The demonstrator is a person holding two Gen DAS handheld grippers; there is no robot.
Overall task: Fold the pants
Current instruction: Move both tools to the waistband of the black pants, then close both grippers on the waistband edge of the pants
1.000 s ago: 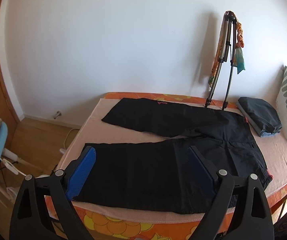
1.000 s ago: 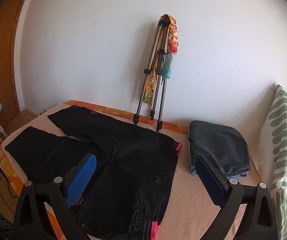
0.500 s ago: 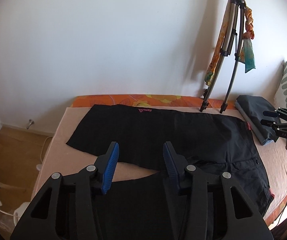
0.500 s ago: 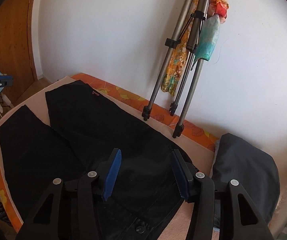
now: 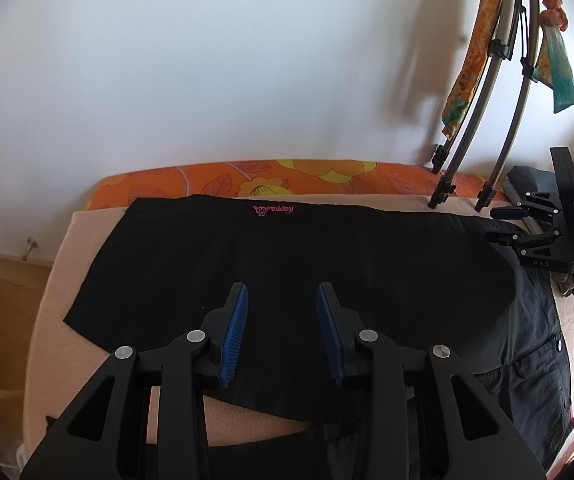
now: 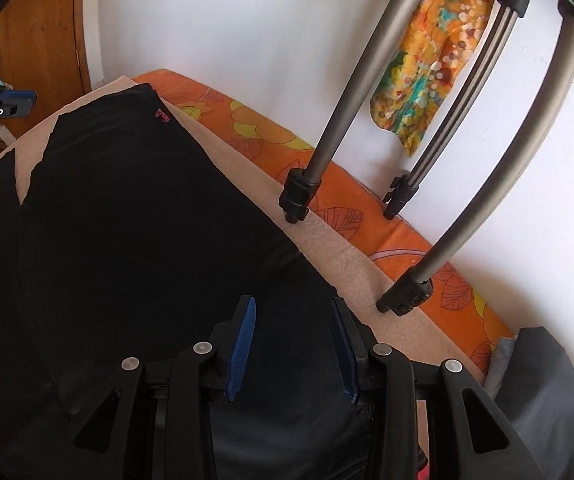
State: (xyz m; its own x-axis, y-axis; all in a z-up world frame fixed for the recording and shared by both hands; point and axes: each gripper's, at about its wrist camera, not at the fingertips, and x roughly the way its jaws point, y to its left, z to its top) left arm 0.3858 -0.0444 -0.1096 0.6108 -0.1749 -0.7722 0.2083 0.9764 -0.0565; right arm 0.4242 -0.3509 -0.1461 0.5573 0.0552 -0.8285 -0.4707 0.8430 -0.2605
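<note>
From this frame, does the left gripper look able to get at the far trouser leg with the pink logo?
Probably yes. The left gripper is open, directly over the far leg of the black pants, with only fabric between its fingers. The tripod stands off to the right, clear of it.

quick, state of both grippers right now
left gripper: open, nothing held, over the far leg of the black pants.
right gripper: open, nothing held, over the pants near the waist.
</note>
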